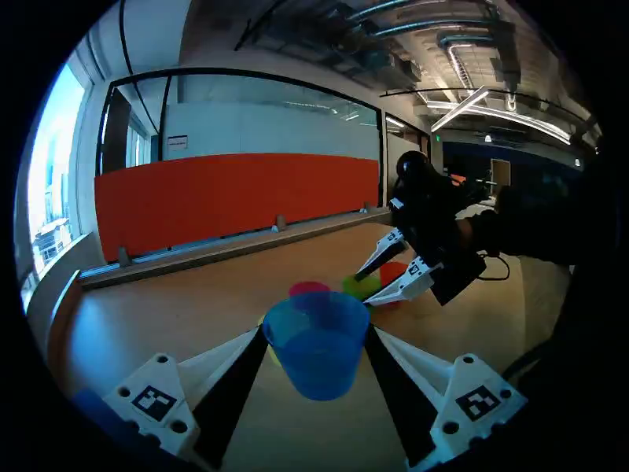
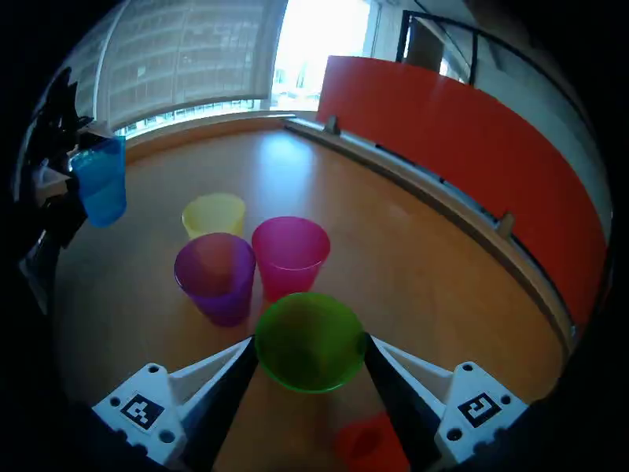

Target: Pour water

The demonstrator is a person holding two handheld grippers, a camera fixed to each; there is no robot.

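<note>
Gripping in closed left gripper [image 1: 314,337] a translucent blue plastic cup [image 1: 317,358] part-filled with water; clamping in right gripper [image 2: 310,344] an empty translucent green plastic cup [image 2: 308,334] above open wooden table [image 2: 440,259] bearing other coloured cups [image 2: 216,275].

The left tongs [image 1: 314,330] on either side of the blue cup [image 1: 318,358] were white plastic with black inner faces. Each finger carried a square black-and-white marker [image 1: 154,402] ringed by small screw holes. Beyond the blue cup, the right tongs [image 1: 362,291] showed the same white fingers and markers on a bulky black body, backed by a dark sleeve [image 1: 535,232] and a thin black cable [image 1: 497,271].
</note>
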